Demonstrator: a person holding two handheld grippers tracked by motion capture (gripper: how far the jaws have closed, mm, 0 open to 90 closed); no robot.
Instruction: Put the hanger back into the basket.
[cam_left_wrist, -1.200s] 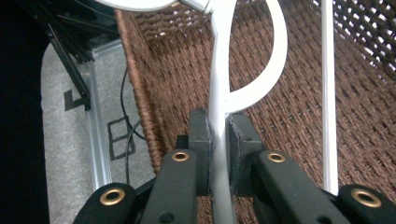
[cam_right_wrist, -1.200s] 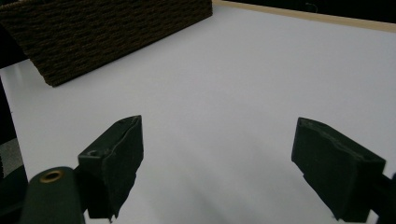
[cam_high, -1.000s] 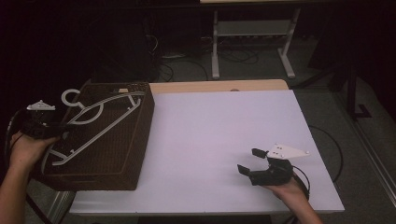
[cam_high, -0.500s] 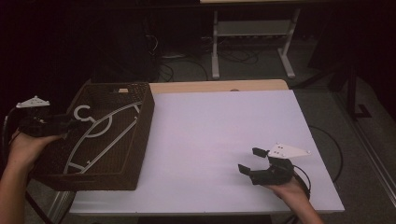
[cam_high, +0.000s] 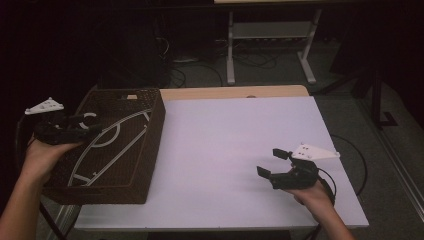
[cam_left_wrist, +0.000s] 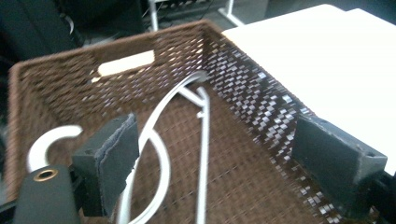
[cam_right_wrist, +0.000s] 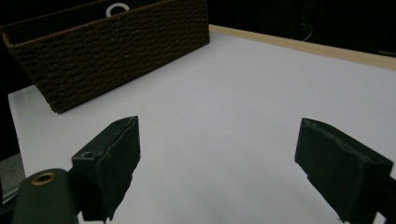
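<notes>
At nine o'clock, the left gripper (cam_high: 82, 131) is hovering over the basket (cam_high: 150, 145), its fingers (cam_left_wrist: 109, 163) having just been opening wide, nothing between them, the white hanger (cam_high: 107, 145) lying released inside. The right gripper (cam_high: 272, 162) is idling at four o'clock above the bench (cam_high: 235, 140), fingers wide and empty.

Your left gripper (cam_high: 75, 131) was a black handheld unit with a pale grey three-cornered plate on top, marked by small holes. Your right gripper (cam_high: 272, 164) matched it: black body, same grey plate, and a dark cable looped off its rear. Each carried two blocky black jaws faced with dark, layered pads (cam_left_wrist: 109, 161), slightly worn at the edges. A brass-coloured ringed hole sat in the black housing beside one jaw. Your forearms were bare, with no sleeves visible.
</notes>
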